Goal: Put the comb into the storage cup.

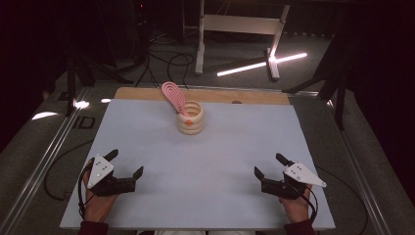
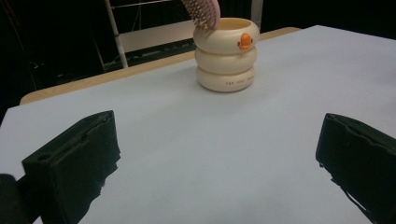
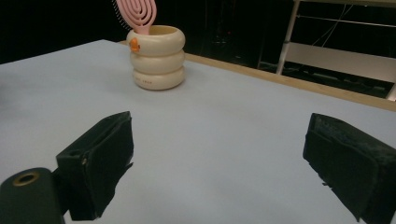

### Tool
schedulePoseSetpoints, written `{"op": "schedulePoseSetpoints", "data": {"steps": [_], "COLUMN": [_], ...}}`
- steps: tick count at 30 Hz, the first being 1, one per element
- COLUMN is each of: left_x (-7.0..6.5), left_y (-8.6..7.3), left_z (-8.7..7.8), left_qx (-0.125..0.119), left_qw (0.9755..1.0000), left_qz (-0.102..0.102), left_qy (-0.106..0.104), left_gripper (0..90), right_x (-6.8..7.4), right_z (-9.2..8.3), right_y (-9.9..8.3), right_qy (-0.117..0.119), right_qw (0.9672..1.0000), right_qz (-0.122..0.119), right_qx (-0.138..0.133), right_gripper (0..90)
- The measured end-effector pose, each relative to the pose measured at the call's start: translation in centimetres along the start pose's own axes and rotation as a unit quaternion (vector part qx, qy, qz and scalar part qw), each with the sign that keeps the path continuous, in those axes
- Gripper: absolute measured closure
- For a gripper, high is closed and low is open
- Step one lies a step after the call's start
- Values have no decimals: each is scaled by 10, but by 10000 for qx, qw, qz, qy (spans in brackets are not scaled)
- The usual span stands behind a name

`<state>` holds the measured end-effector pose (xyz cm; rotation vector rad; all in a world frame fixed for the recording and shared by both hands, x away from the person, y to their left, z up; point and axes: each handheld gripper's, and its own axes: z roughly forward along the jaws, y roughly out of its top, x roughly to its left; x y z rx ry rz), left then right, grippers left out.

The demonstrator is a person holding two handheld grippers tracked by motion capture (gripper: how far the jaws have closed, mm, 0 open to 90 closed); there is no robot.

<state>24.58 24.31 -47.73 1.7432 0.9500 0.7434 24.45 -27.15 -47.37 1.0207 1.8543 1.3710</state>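
On table (image 1: 147, 147), pink brush (image 1: 173, 96) in cream holder (image 1: 190, 118), grippers apart

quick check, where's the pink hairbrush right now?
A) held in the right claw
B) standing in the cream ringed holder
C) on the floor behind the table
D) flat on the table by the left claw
B: the pink hairbrush stands in the cream ringed holder, leaning over its rim; the left claw and right claw are open and hold nothing.

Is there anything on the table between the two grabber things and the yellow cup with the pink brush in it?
No. In the high view, the stretch from the left gripper and right gripper to the cup holding the brush is bare white tabletop.
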Motion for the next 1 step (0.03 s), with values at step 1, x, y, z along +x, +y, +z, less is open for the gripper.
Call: {"op": "schedulePoseSetpoints", "data": {"steps": [1], "left_x": [0], "left_y": [0], "left_z": [0], "left_qx": [-8], "left_qw": [10000], "left_qz": [-17], "left_qy": [-2], "left_gripper": [0], "right_x": [0], "right_z": [0], "right_y": [0], "right_qy": [-4], "right_qw": [10000], "right_qz": [-13], "right_qx": [12], "right_gripper": [85]}}
